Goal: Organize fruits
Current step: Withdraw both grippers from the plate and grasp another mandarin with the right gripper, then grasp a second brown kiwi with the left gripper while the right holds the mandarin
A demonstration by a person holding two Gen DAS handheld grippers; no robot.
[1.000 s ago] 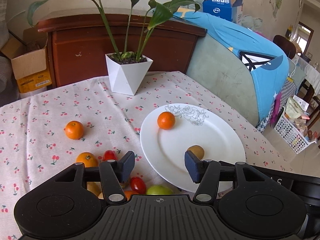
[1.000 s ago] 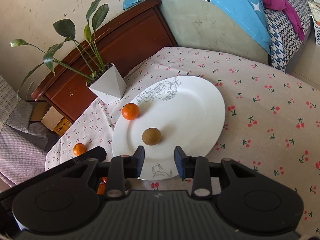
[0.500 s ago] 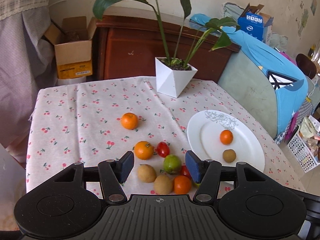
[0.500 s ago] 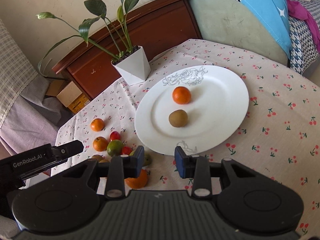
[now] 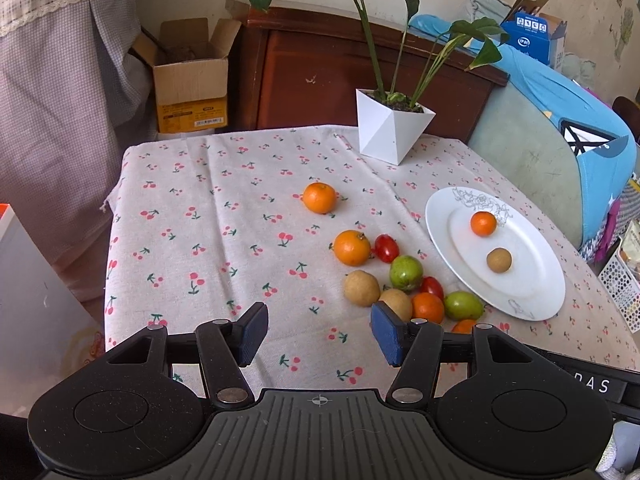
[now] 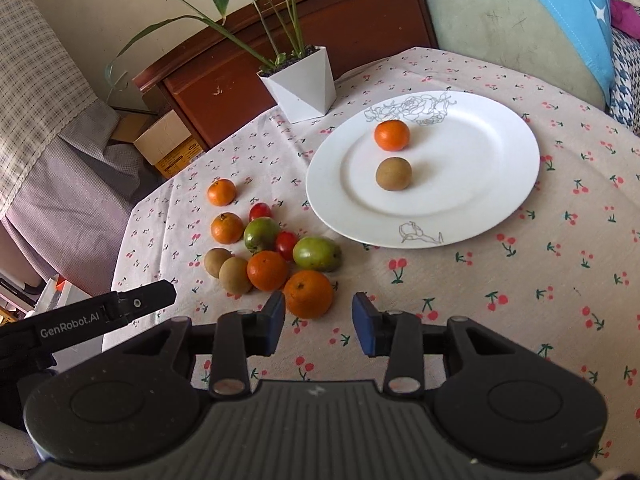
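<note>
Fruits: two lie on the plate; the remaining fruit cluster lies on the desk. Left hand-held gripper open, empty. Right hand-held gripper opening, empty, near an orange.

Plate near the table's right edge, carrying an orange behind a kiwi. Loose fruit cluster left of it; plant pot at the far edge.
</note>
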